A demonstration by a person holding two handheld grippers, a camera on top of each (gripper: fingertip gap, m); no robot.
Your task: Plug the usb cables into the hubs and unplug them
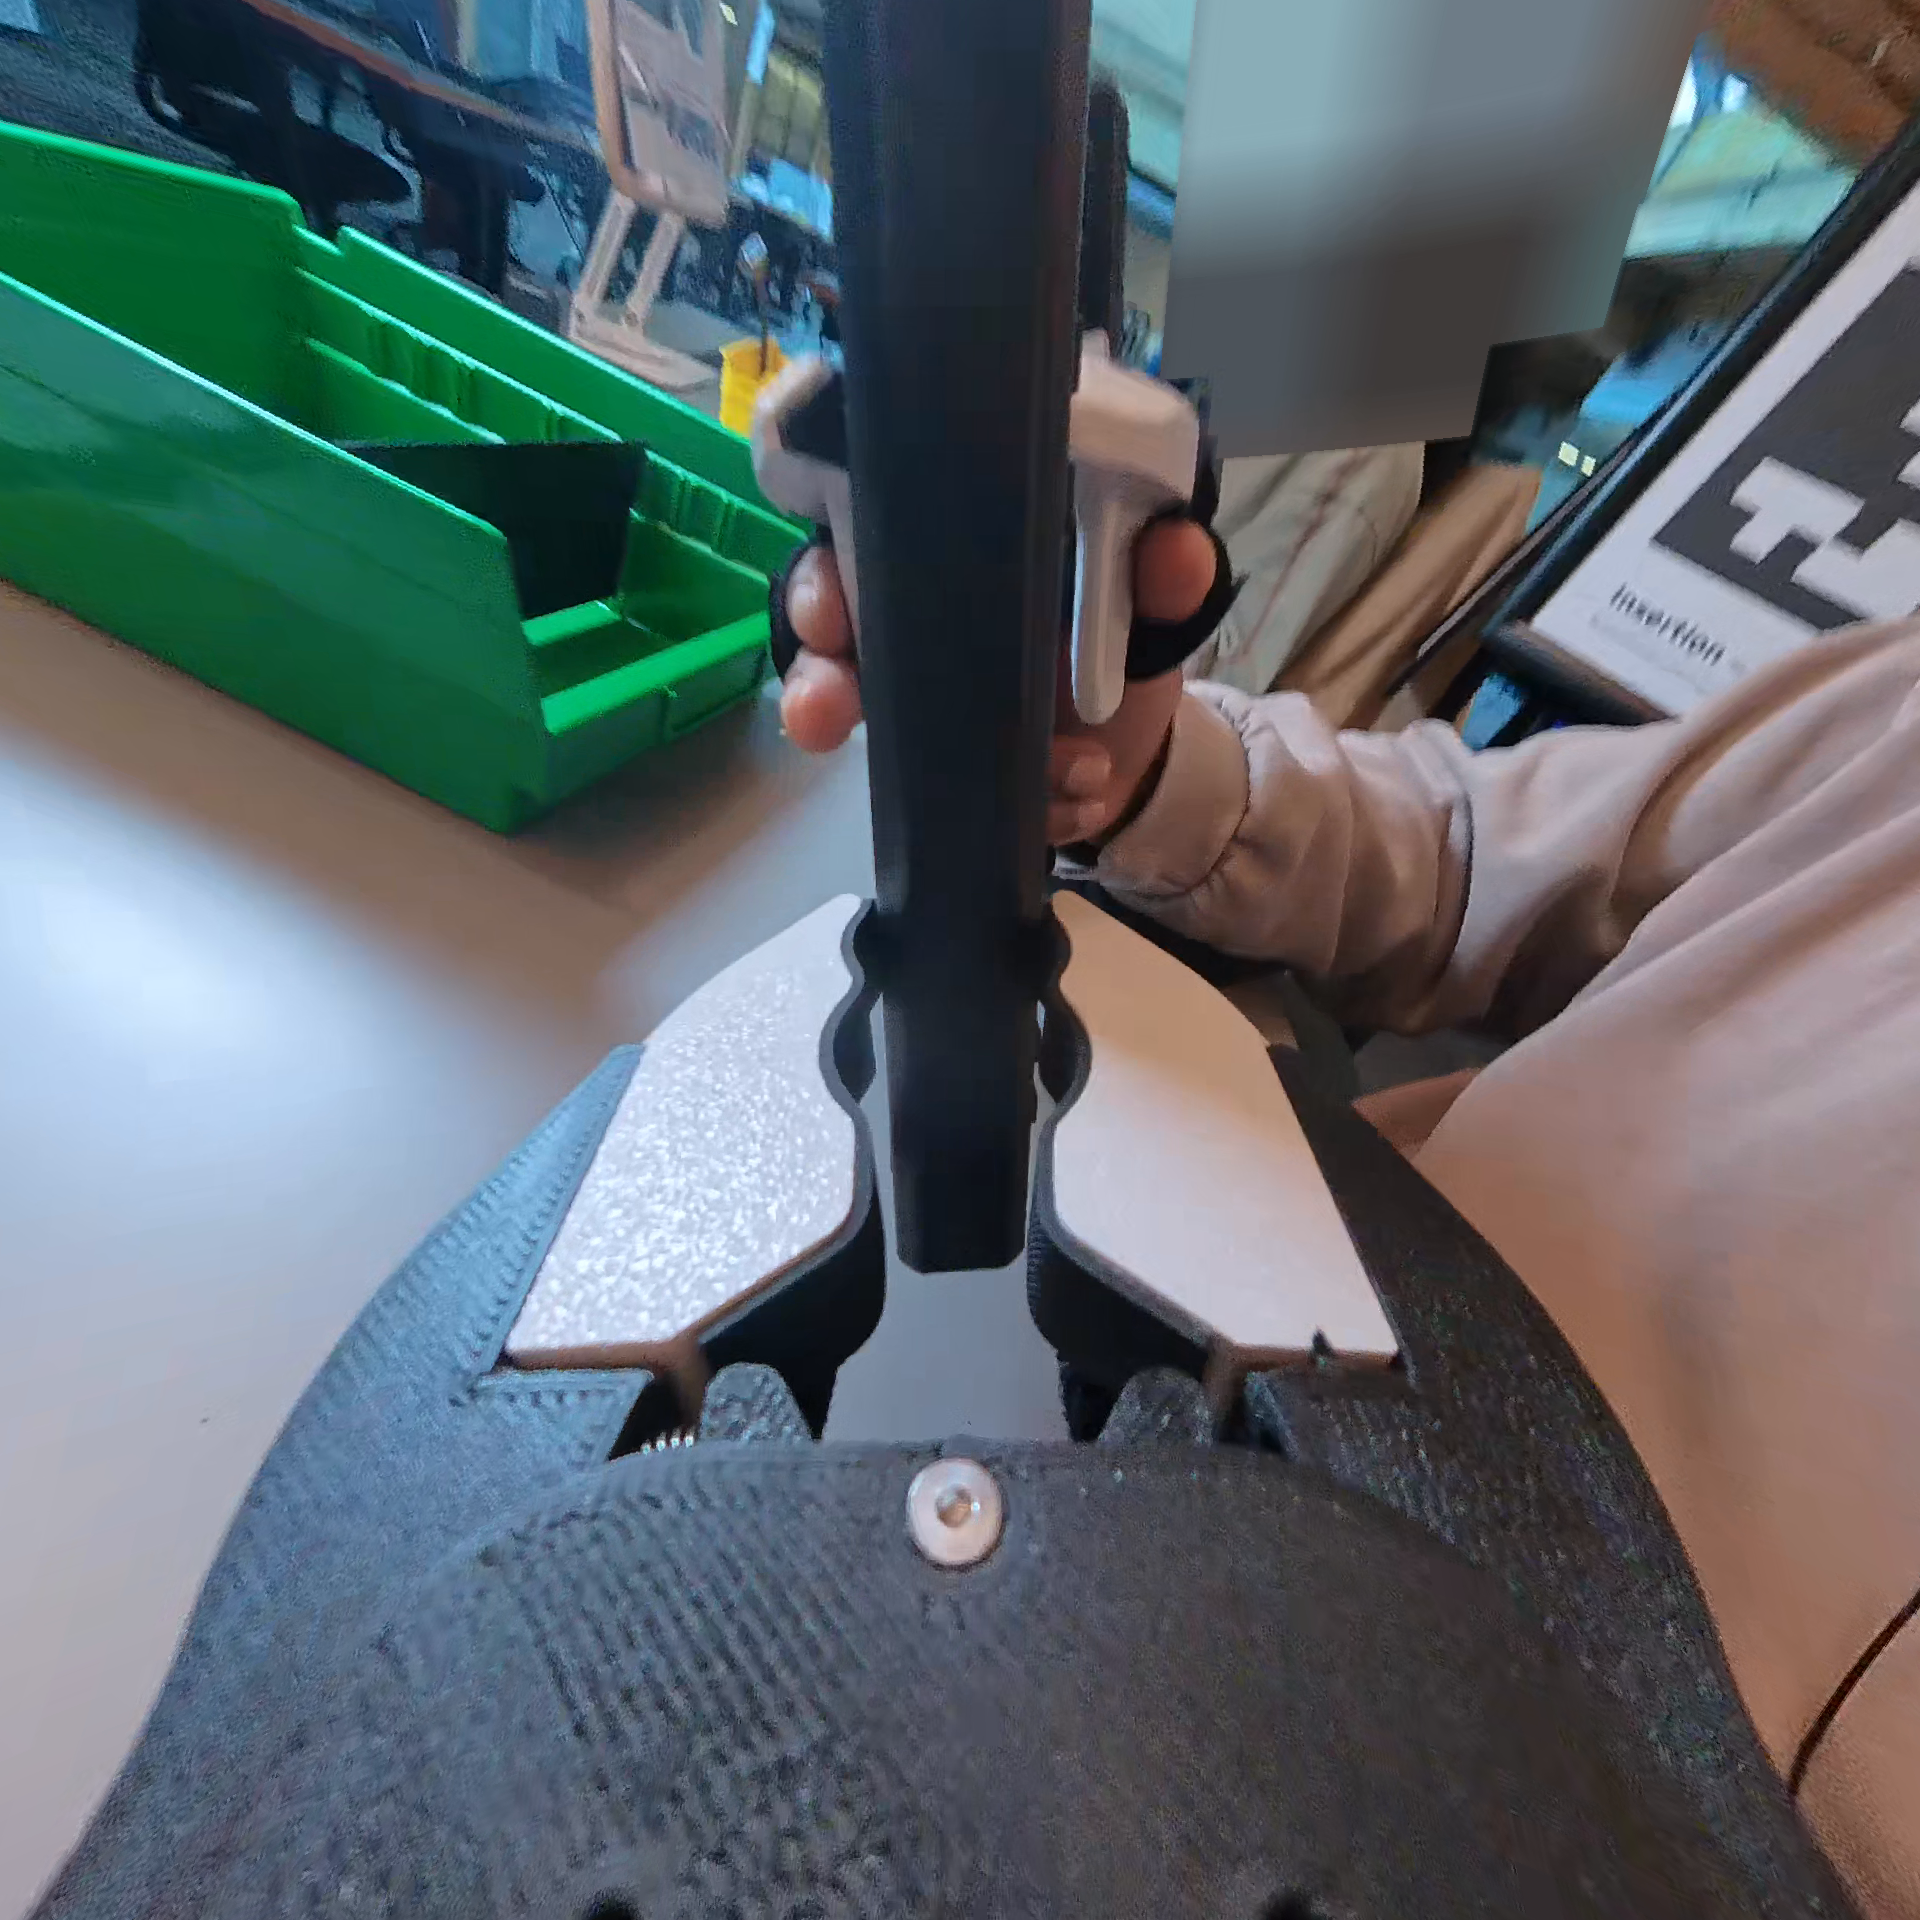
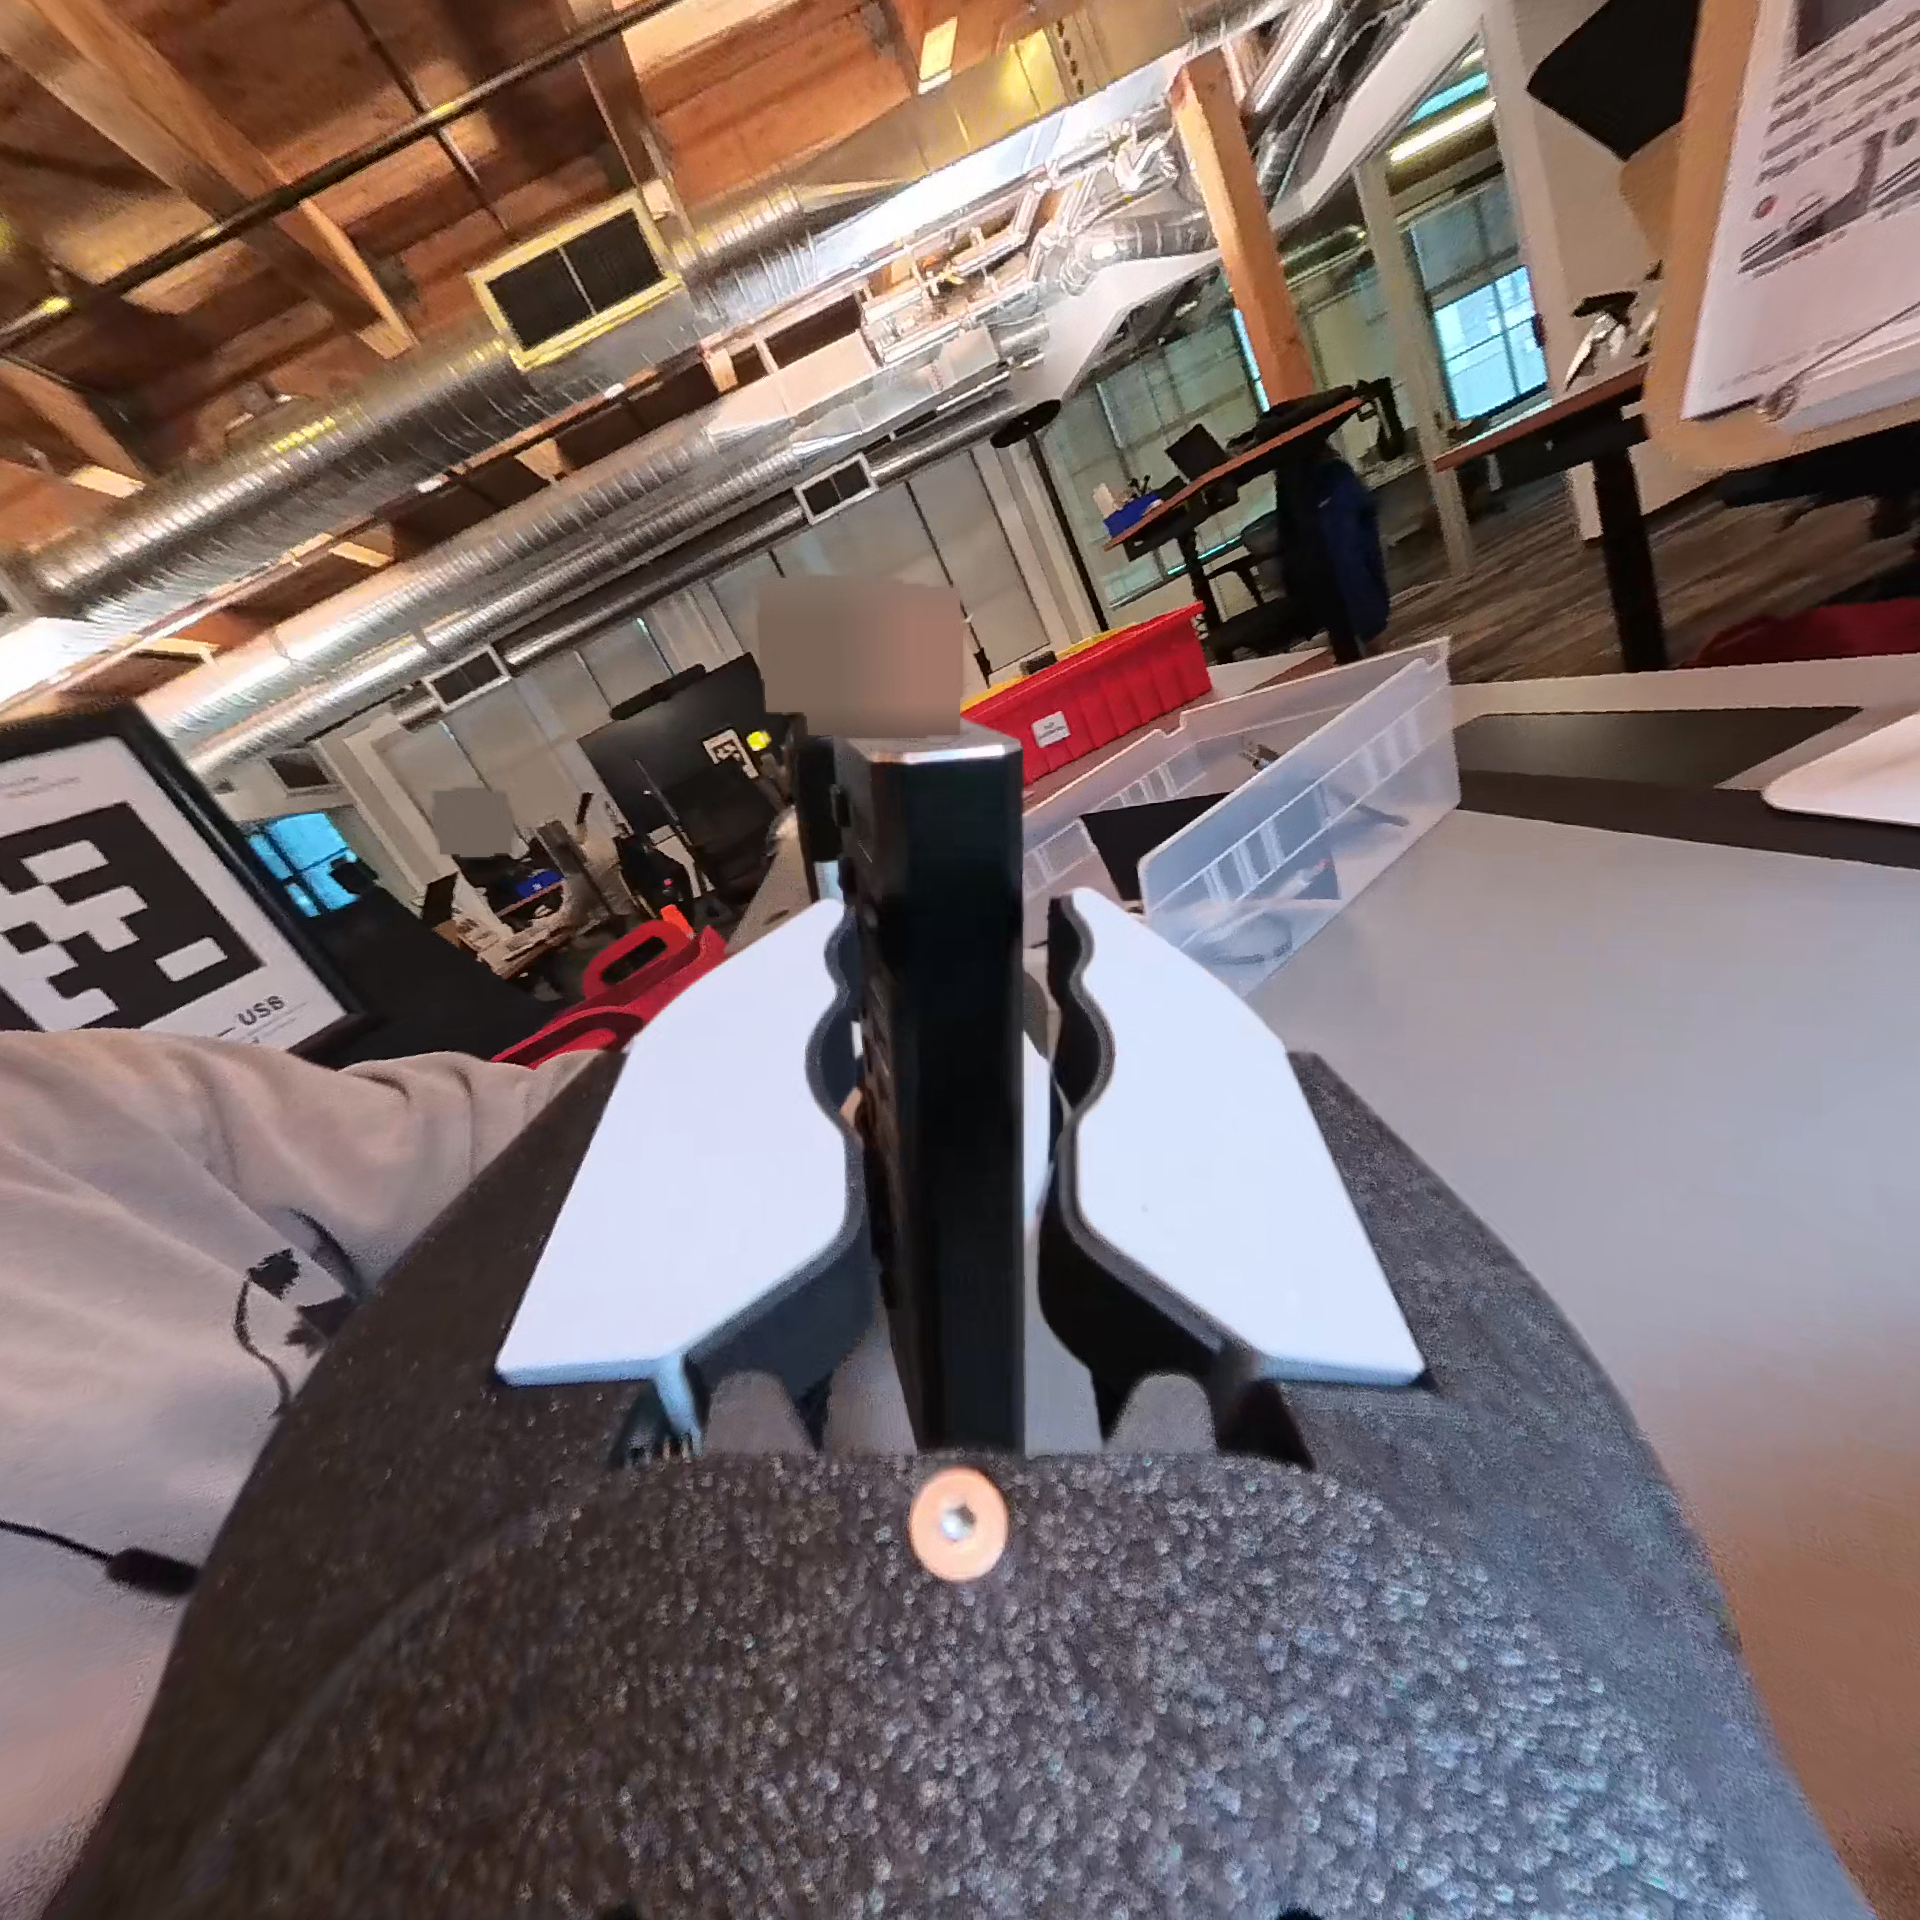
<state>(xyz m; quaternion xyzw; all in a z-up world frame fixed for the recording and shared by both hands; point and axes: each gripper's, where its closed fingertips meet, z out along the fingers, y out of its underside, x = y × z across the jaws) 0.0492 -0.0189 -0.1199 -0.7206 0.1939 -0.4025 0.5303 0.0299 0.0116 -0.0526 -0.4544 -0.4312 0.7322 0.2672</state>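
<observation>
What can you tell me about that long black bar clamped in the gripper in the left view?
The black bar is a long, narrow hub with a smooth matte dark casing that looks like plastic or metal. It runs straight away from the camera. The left hand-held gripper is shut on its near part, and its end pokes back between the fingers. No cable shows.

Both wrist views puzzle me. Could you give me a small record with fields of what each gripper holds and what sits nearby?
left gripper: shut on a long black hub
right gripper: shut on a black hub, seen edge-on
cables: none visible
green bin: on the table, beyond the left gripper
clear tray: on the table, right of the right gripper
hand: holds the other gripper's handle
</observation>
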